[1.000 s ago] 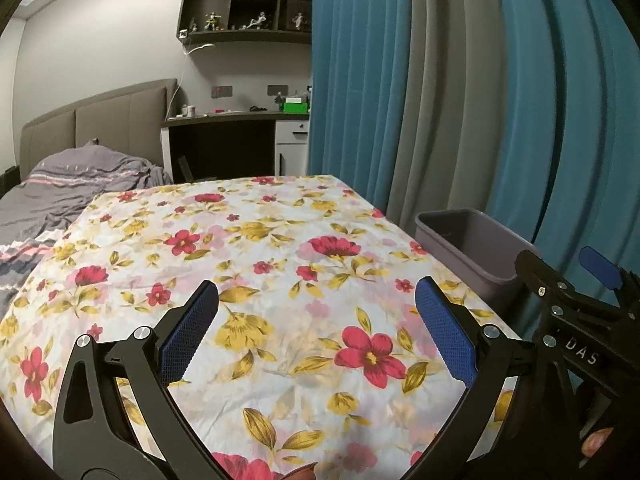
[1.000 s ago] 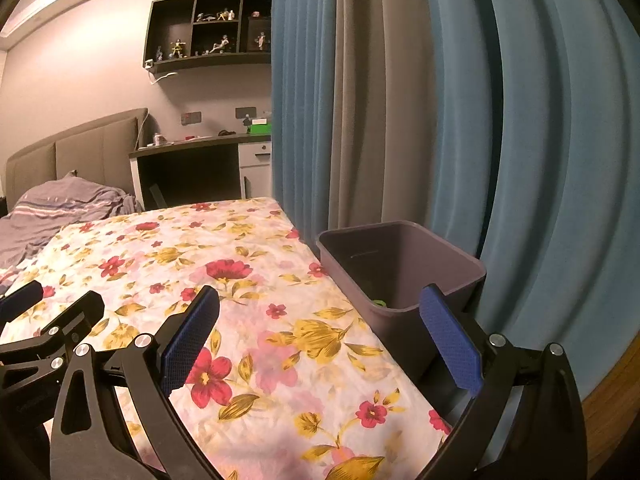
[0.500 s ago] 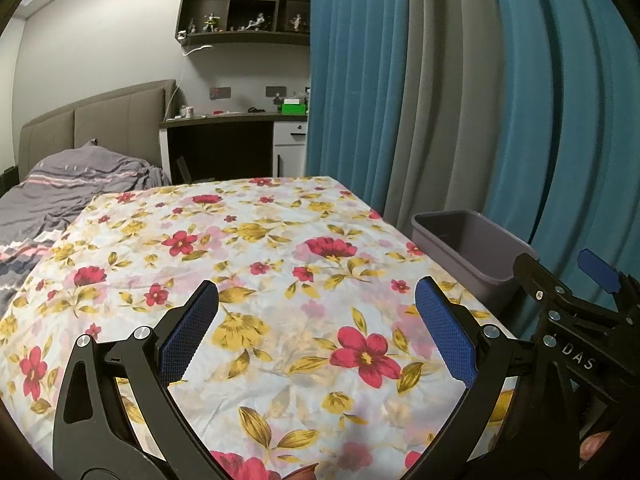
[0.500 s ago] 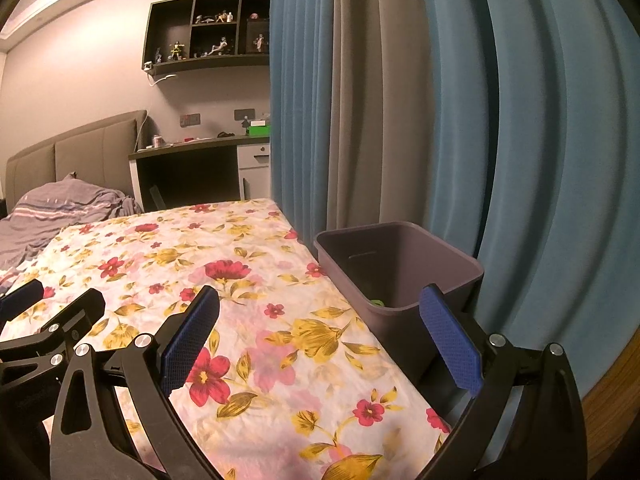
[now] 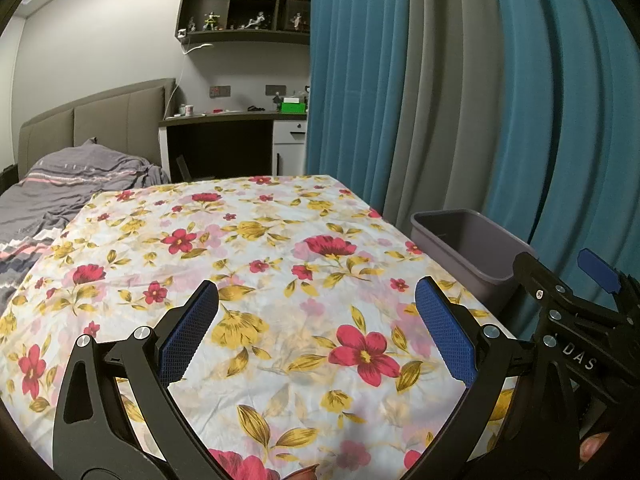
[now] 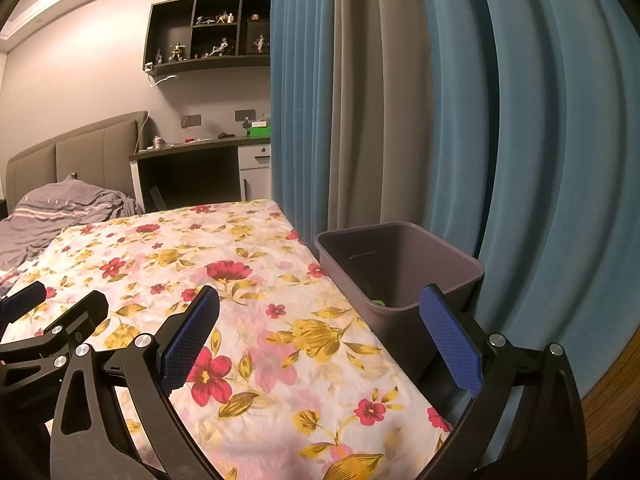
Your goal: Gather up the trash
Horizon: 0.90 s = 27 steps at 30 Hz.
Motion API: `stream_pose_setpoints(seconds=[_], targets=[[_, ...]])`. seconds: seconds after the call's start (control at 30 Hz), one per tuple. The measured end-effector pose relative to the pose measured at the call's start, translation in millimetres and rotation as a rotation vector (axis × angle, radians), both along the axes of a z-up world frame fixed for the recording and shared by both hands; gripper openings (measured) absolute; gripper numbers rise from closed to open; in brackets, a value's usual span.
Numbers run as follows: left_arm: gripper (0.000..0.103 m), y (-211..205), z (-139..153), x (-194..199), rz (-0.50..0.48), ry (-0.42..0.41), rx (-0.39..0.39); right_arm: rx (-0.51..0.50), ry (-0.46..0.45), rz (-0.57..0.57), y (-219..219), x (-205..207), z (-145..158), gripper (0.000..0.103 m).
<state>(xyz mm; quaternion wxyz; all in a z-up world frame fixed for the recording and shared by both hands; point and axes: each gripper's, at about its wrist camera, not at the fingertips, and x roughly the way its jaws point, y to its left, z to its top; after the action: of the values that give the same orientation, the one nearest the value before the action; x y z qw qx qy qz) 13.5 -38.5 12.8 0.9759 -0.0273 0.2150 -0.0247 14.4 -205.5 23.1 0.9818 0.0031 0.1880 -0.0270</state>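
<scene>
The left gripper (image 5: pixel 316 332) has its jaws spread wide with nothing between them; only flowered cloth shows in the gap. The right gripper (image 6: pixel 320 340) is the same, jaws released and empty, one blue pad over the cloth and the other in front of the bin. Each gripper shows at the edge of the other's view, so the two sit side by side, low over the near end of the table.

Under and beyond them lies the flowered tablecloth (image 5: pixel 256 240), wrinkled but bare: no wrapper, paper or scrap is visible on it in either view. The grey bin (image 6: pixel 400 256) stands just beside the table's right edge, against the blue curtain (image 6: pixel 540 160). Inside it, near the bottom, a small green thing (image 6: pixel 377 302) shows in the right wrist view; it is too small to tell what it is, but it is likely trash already dropped in.

Judging from this, the collecting looks finished or close to it: the cloth holds nothing to pick up, both grippers are free, and the only trash in sight is in the bin. Anything left would have to lie outside these views.
</scene>
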Motion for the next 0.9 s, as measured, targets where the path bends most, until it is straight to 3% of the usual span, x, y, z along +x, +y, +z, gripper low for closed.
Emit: stream_pose_setpoints(seconds=[0.9], targets=[[0.097,-2.3,0.2,-1.1,-0.002,-0.001,0.001,0.002,-0.003,0.000,-0.2,-1.1,-0.1,0.096]])
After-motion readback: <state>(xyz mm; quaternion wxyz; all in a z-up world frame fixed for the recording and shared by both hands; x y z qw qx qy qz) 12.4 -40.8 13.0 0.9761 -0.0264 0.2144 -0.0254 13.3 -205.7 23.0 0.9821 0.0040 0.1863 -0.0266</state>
